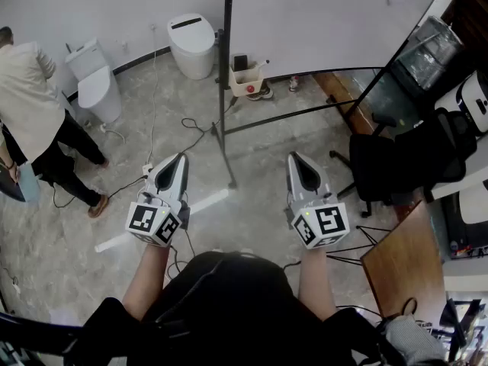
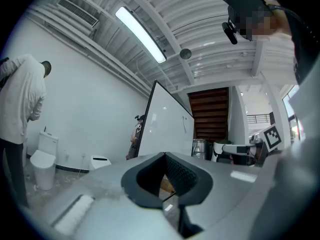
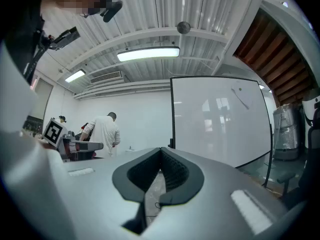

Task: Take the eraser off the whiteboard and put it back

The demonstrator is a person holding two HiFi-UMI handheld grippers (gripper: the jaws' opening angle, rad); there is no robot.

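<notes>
White and bare, the board (image 1: 328, 21) stands on a black frame in front of both grippers, well apart from them. The left gripper (image 1: 181, 157) is clenched, its jaws tip to tip with nothing between them. The right gripper (image 1: 293, 157) is clenched the same way and is empty too. Both point level at the board. I cannot pick out the eraser for sure. A small pale box (image 1: 248, 80) sits at the board's bottom left corner. A dark block (image 1: 240, 62) is just beside it, too small to tell what it is. Off to the left a person (image 1: 30, 90) in a pale coat bends near two white toilets (image 1: 191, 44). A black chair (image 1: 381, 162) stands near the board's right edge.
</notes>
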